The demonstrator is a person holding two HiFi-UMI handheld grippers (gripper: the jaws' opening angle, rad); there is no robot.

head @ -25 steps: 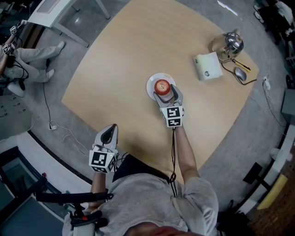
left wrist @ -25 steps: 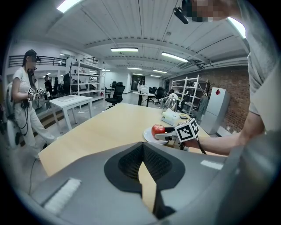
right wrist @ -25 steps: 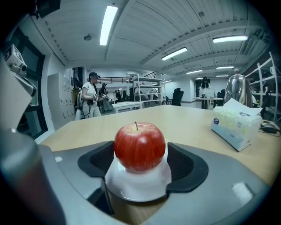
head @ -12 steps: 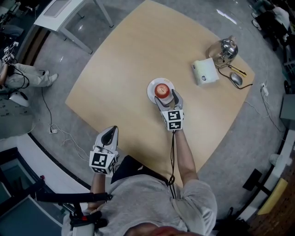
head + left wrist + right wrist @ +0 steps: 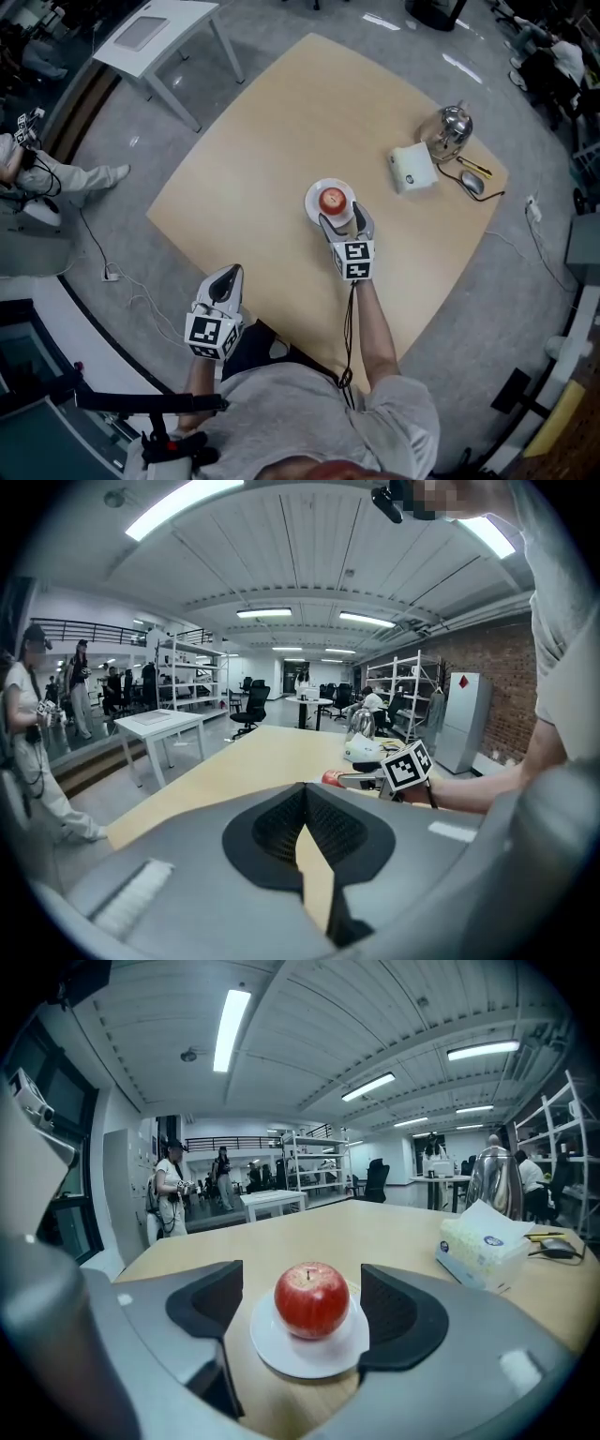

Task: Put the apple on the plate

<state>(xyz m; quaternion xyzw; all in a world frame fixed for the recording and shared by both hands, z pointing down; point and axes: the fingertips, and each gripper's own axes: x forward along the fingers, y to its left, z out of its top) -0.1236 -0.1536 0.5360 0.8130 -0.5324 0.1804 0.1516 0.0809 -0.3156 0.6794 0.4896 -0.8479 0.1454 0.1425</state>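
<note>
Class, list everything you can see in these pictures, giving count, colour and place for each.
table: 1, light wood, middle of the floor
plate: 1, white, mid-table
apple: 1, red, on the plate
tissue box: 1, white, right part of the table
kettle: 1, silver, beyond the tissue box
mouse: 1, grey, right of the tissue box
side table: 1, white, far left
right tongs: 1, grey, open, flanking the apple
left tongs: 1, grey, shut, empty, by the table's near edge

The apple point(image 5: 311, 1299) is red with pale flecks, the plate point(image 5: 281, 1352) under it plain white, and the bench point(image 5: 281, 141) light tan. The right tongs point(image 5: 343, 217) and left tongs point(image 5: 228, 274) are grey with black ribbed pads point(image 5: 394, 1312), and each marker cube point(image 5: 353, 260) bears black-and-white squares.
</note>
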